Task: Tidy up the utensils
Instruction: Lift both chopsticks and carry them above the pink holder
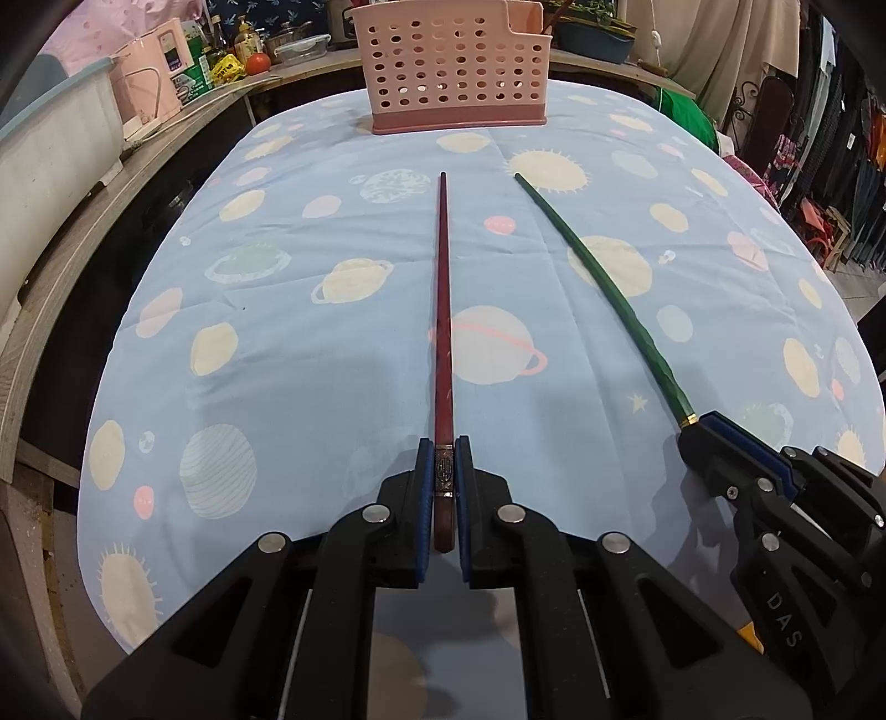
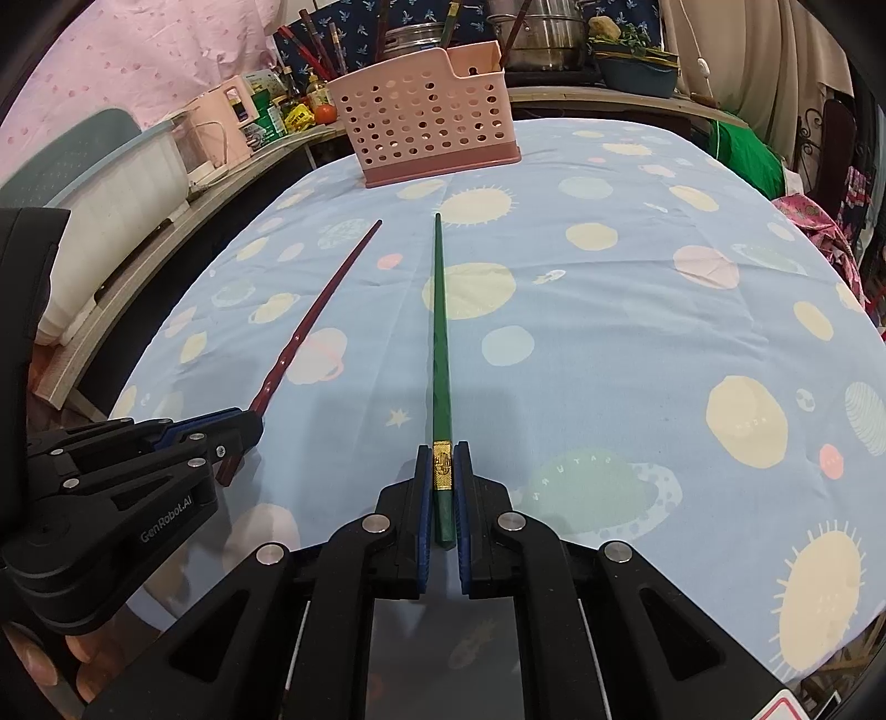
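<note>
My left gripper [image 1: 443, 459] is shut on the thick end of a dark red chopstick [image 1: 443, 310], which points straight ahead over the table toward the pink perforated utensil basket [image 1: 457, 72]. My right gripper [image 2: 443, 465] is shut on the thick end of a green chopstick [image 2: 440, 332], near its gold band, also pointing at the pink basket [image 2: 426, 122]. In the left wrist view the right gripper [image 1: 700, 432] and green chopstick [image 1: 603, 277] sit to the right. In the right wrist view the left gripper [image 2: 249, 423] and red chopstick [image 2: 326, 299] sit to the left.
The table wears a light blue cloth [image 1: 277, 332] printed with planets. A wooden counter [image 1: 72, 266] runs along the left with a pink kettle [image 1: 155, 72], bottles and a tomato. Several more chopsticks [image 2: 315, 50] stand behind the basket. Clothes hang at the right edge.
</note>
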